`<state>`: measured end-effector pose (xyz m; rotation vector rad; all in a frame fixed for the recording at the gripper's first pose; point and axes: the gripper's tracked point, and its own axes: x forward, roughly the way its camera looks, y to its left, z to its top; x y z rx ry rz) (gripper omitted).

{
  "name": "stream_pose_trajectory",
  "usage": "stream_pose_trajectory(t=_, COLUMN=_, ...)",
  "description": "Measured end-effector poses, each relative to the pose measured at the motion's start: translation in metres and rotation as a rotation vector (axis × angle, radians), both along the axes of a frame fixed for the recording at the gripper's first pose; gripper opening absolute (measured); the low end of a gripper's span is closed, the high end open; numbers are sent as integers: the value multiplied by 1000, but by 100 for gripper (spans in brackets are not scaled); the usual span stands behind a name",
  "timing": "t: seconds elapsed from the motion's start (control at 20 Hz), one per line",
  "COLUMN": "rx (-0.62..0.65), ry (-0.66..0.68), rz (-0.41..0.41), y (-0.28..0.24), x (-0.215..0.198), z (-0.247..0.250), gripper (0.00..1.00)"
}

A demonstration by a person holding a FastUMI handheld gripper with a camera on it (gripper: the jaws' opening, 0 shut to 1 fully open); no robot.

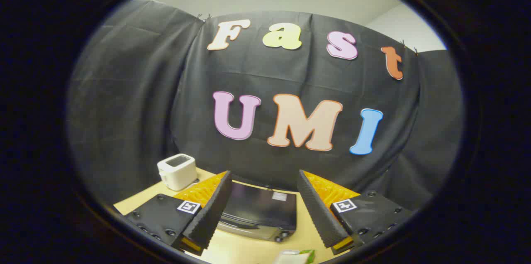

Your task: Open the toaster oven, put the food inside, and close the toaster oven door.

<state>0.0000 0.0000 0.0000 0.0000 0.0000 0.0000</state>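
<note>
A dark toaster oven (259,210) stands on the light wooden table (132,202), seen from above between and just beyond my fingers. Its door looks shut, with a handle along the front and a knob near its right corner. My gripper (265,208) hangs above the table, open, with a wide gap and nothing between the fingers. A pale food item (290,256) with a bit of green packaging lies on the table close below the fingers, partly cut off.
A small white pop-up toaster (177,170) stands on the table's far left corner, left of the toaster oven. The black cloth booth wall hangs right behind the table.
</note>
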Motion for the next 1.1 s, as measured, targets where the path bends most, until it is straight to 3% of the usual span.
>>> stream_pose_trajectory(t=0.2, rx=21, ry=0, rz=17, y=25, x=-4, z=5, gripper=100)
stream_pose_trajectory(t=0.8, rx=109, ry=51, rz=-208, y=-9, x=17, z=-24, gripper=100)
stream_pose_trajectory(t=1.1, rx=99, ry=70, rz=-242, y=5, x=26, z=-34, gripper=100)
